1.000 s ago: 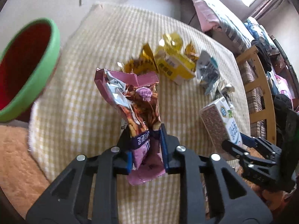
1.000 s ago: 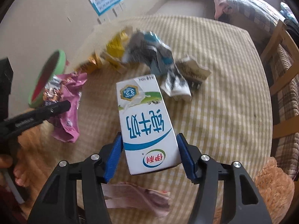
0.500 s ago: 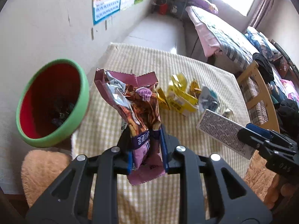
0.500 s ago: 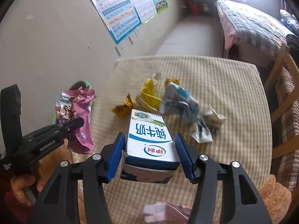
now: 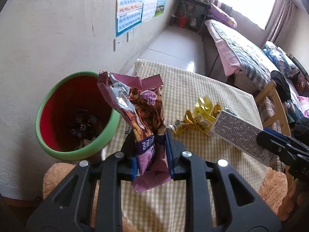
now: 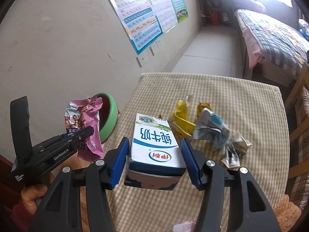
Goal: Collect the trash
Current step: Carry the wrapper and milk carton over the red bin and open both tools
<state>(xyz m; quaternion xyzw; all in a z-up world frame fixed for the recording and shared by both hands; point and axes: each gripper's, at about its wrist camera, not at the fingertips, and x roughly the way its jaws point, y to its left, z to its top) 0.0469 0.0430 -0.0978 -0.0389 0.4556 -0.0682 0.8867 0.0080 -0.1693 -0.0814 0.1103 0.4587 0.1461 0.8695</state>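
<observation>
My left gripper (image 5: 151, 152) is shut on a pink snack wrapper (image 5: 139, 108) and holds it in the air just right of a green-rimmed red bin (image 5: 58, 150); the wrapper also shows in the right wrist view (image 6: 83, 119). My right gripper (image 6: 154, 160) is shut on a white and blue milk carton (image 6: 154, 143), lifted above the checked tablecloth (image 6: 241, 96). The carton shows in the left wrist view (image 5: 237, 133). Yellow wrappers (image 6: 181, 119), a silver-blue packet (image 6: 212, 129) and crumpled paper (image 6: 235, 150) lie on the table.
The bin (image 6: 110, 114) stands off the table's left edge by the wall and holds dark trash. A wooden chair (image 5: 274, 104) and a bed (image 5: 241, 48) are to the right. Brown plush cushions (image 5: 58, 176) lie at the near edge.
Both grippers have lifted up and away from the table with their loads. The bin has come closer to the centre of the left wrist view, next to the pink wrapper.
</observation>
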